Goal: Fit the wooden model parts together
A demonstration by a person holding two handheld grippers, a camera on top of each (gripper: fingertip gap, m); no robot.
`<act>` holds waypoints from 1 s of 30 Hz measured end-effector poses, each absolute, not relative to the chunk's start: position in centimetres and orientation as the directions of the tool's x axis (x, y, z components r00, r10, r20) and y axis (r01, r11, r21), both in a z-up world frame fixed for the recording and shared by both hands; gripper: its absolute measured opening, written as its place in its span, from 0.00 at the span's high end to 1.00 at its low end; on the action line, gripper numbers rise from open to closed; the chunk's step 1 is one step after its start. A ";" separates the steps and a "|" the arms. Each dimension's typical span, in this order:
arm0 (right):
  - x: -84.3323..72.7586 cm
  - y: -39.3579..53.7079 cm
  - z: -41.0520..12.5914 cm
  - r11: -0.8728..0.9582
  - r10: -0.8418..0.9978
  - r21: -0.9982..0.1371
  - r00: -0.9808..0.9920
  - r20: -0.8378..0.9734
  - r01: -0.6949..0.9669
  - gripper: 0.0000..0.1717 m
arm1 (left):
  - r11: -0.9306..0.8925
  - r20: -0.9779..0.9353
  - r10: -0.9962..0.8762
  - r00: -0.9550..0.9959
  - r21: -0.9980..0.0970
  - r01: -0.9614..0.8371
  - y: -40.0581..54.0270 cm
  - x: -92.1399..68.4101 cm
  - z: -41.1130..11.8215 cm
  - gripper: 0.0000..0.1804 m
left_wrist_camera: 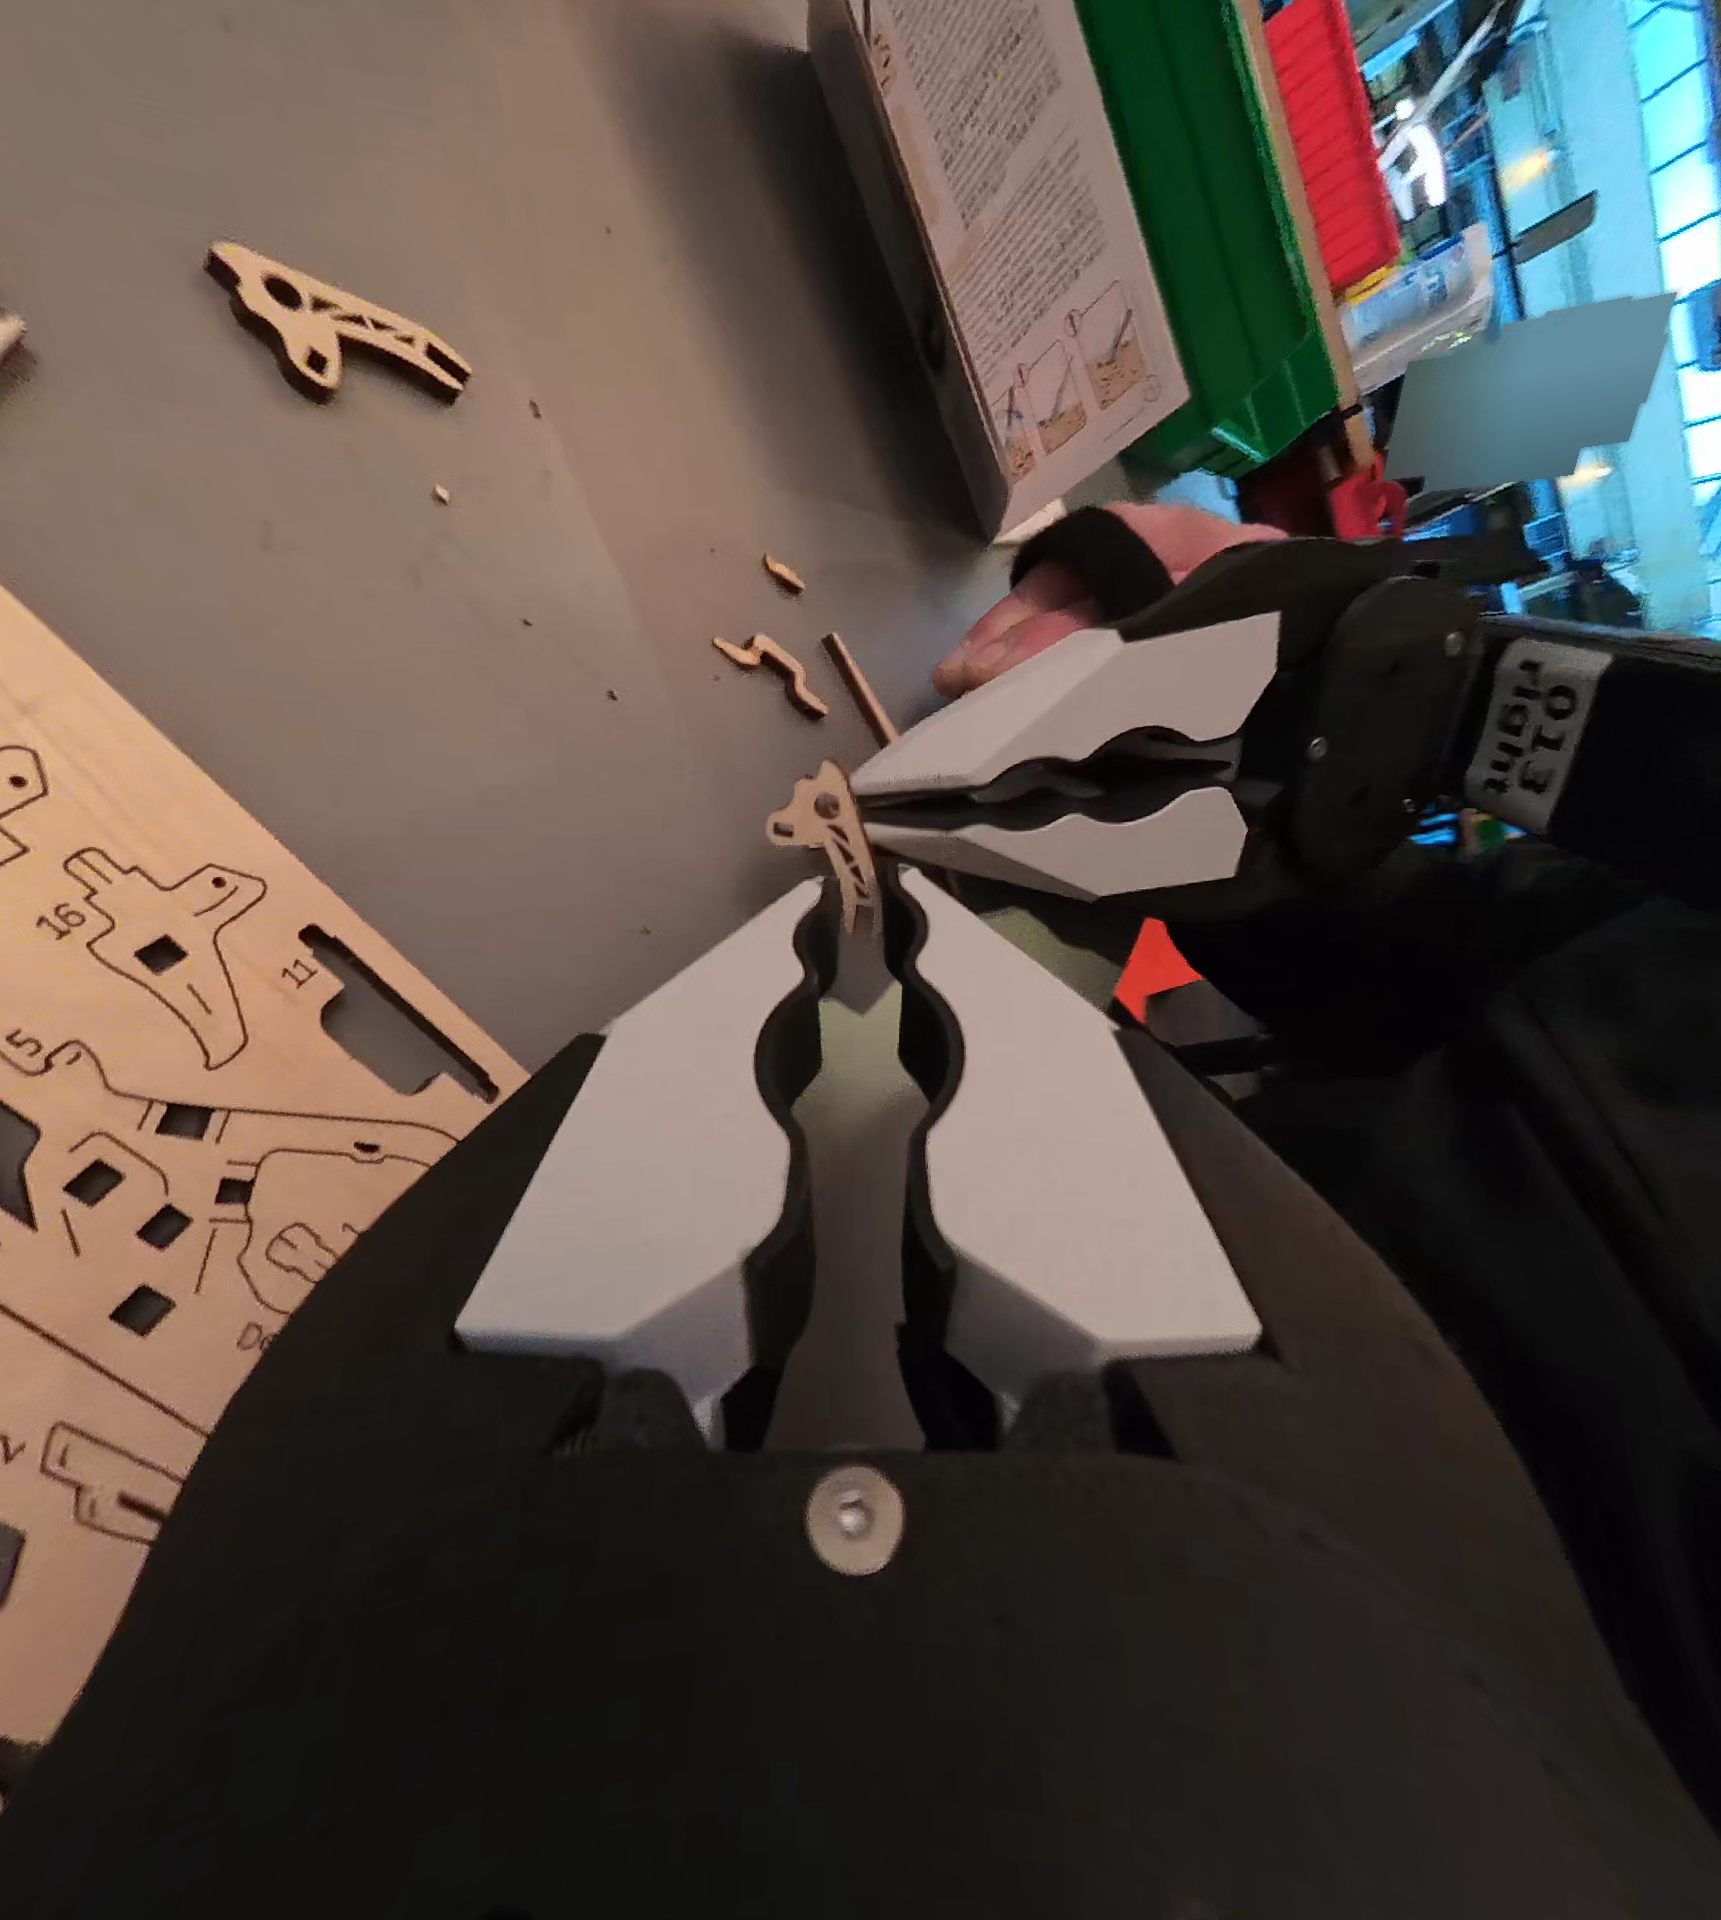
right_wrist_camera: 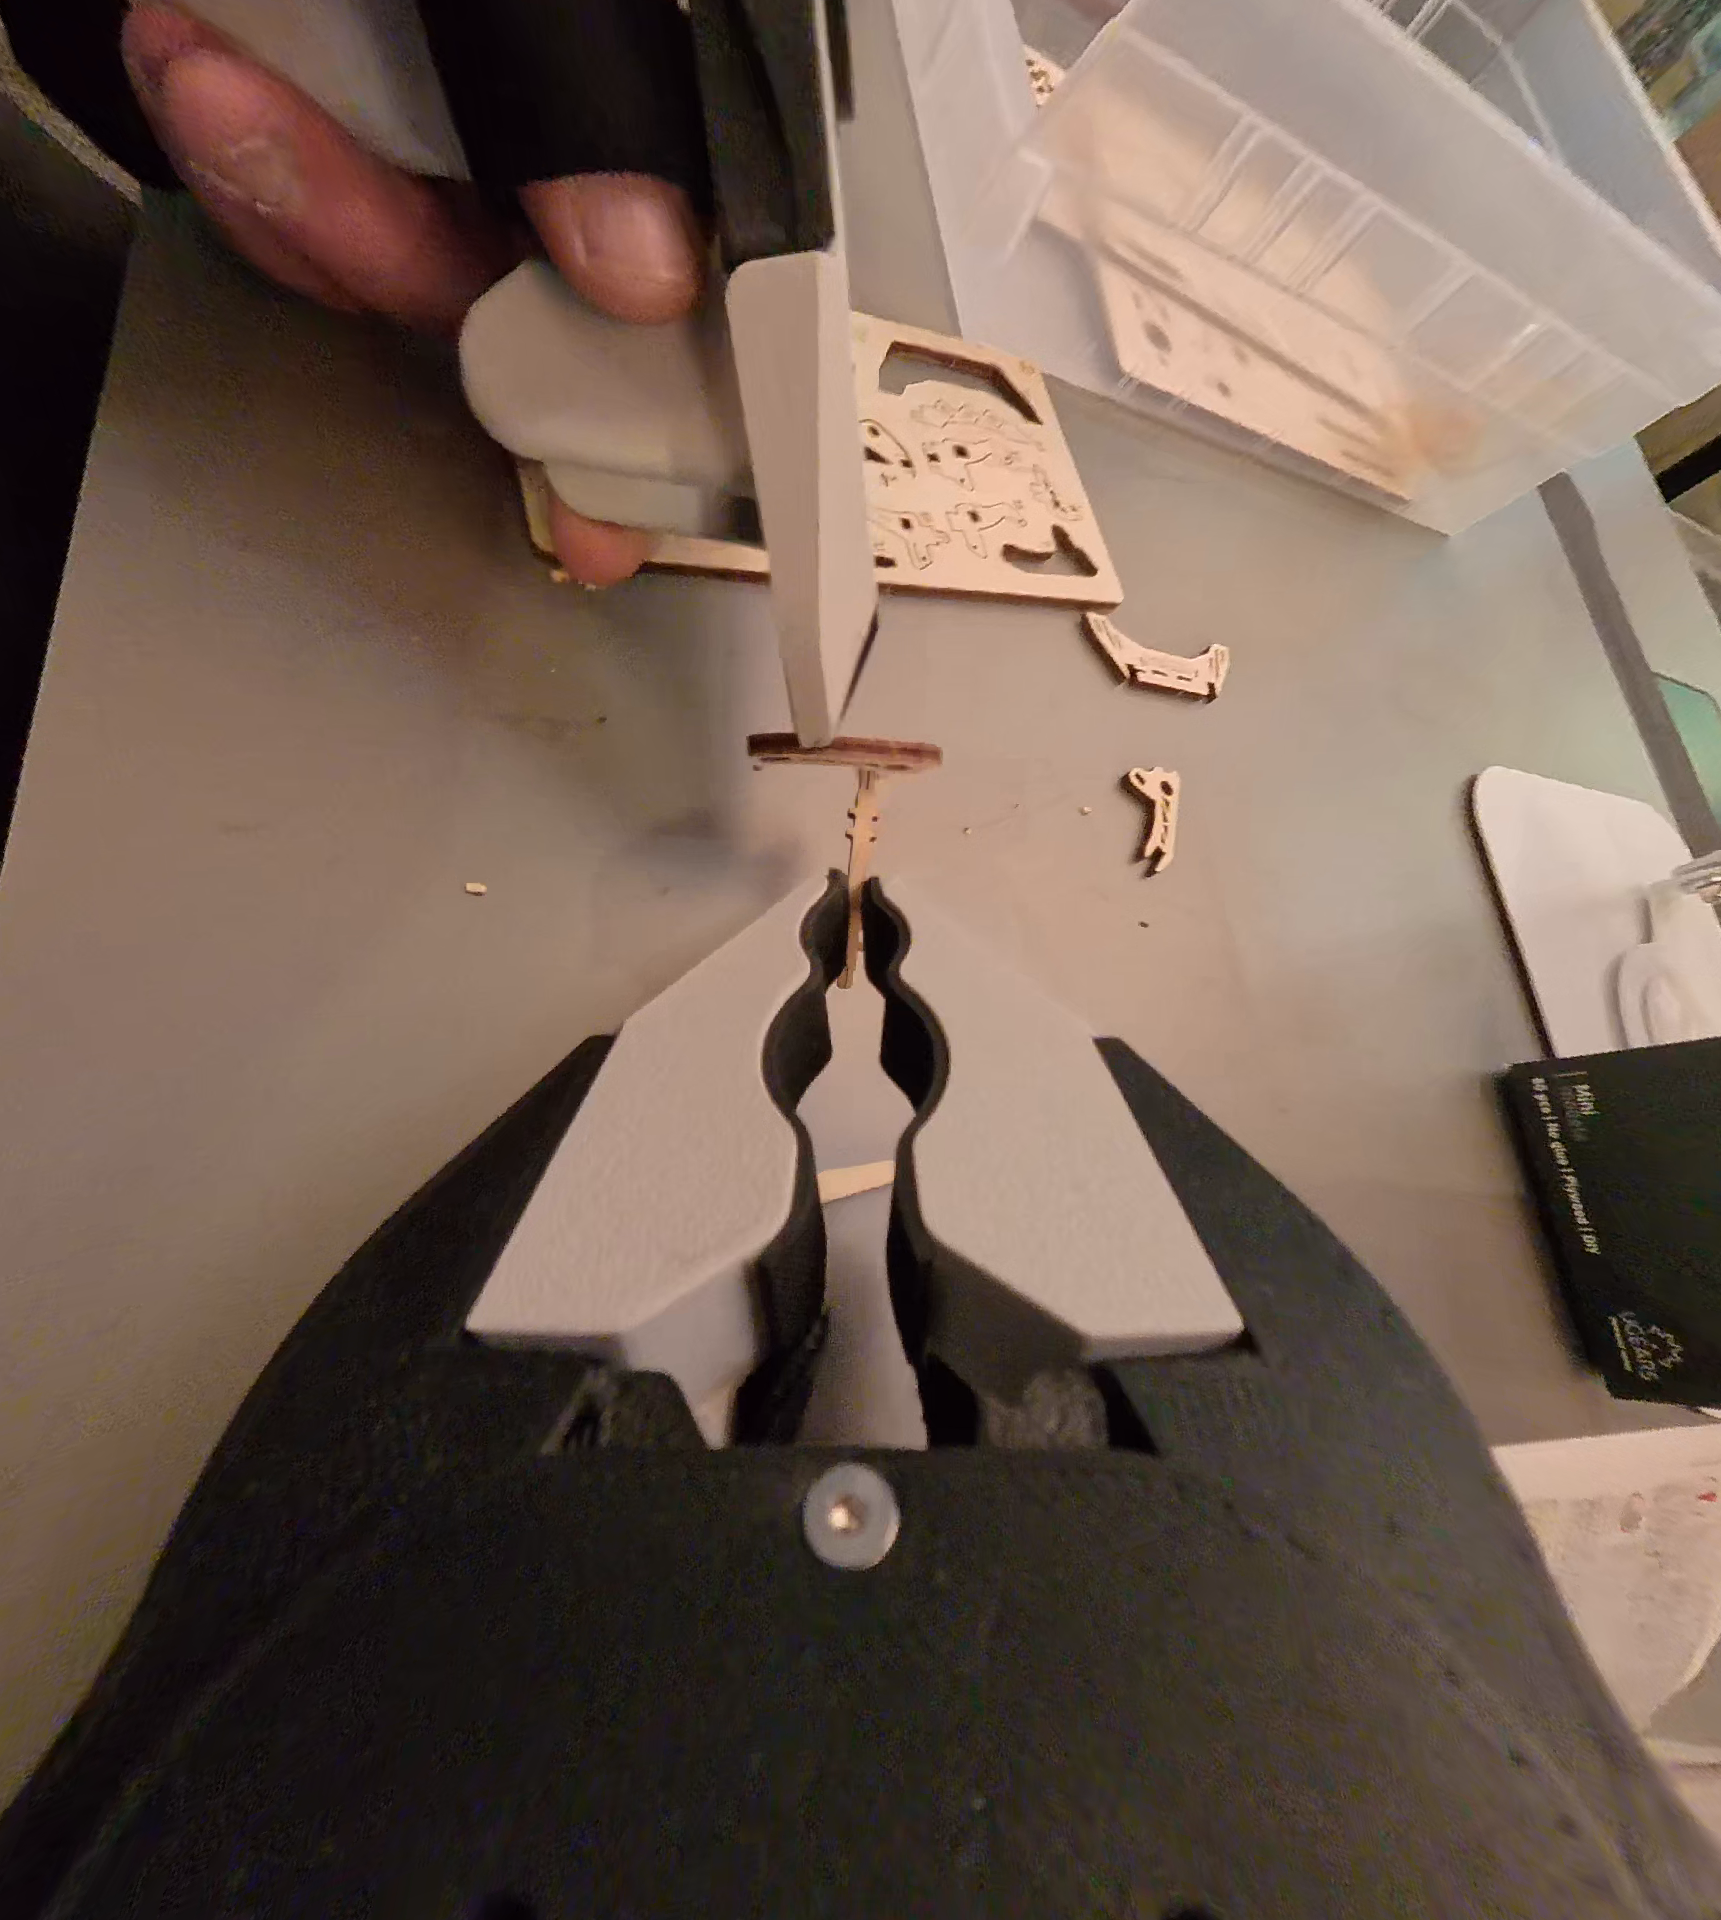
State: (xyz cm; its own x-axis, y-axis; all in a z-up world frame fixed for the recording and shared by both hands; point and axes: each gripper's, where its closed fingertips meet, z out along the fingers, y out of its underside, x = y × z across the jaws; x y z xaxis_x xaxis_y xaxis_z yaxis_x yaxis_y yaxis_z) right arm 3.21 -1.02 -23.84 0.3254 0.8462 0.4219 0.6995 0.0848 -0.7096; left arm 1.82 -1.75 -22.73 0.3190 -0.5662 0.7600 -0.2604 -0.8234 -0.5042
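Counting two tongs [left_wrist_camera: 861,894] [right_wrist_camera: 851,894], each gripping one wooden part [left_wrist_camera: 830,831] [right_wrist_camera: 861,831].

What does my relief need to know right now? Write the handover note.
Left tongs: closed on the lower end of a flat wooden piece, held above the table.
Right tongs: closed on a thin wooden strip, its far end meeting that piece at a right angle.
Elsewhere: cut-out sheet and loose part on the table; more sheets in the clear bin.
Done: both pieces picked up and brought together.
Left: whether the joint is fully seated cannot be told; check it, then add the remaining parts.
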 end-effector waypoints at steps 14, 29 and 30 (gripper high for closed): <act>2.7 -1.3 -24.0 0.019 0.872 -0.741 0.352 0.341 0.671 1.00 | -0.626 0.463 -0.779 0.423 -0.608 -0.488 -2.1 2.6 -23.8 0.87; 2.7 -1.1 -23.6 -0.063 0.869 -0.781 0.418 0.263 0.622 1.00 | -0.316 -0.192 -0.847 0.496 -0.568 -0.760 -0.7 2.1 -25.4 0.96; 2.7 -1.0 -23.6 -0.062 0.867 -0.780 0.420 0.267 0.623 1.00 | -0.312 -0.201 -0.842 0.501 -0.576 -0.755 -0.6 2.1 -25.3 0.96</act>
State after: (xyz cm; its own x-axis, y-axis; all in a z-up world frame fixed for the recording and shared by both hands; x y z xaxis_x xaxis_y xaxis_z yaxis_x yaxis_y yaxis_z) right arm 2.75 -1.05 -23.64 0.4201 0.8673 0.2669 0.6230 -0.0618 -0.7798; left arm 2.08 -0.63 -25.26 0.5009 -0.8420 -0.2006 -0.7554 -0.3121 -0.5762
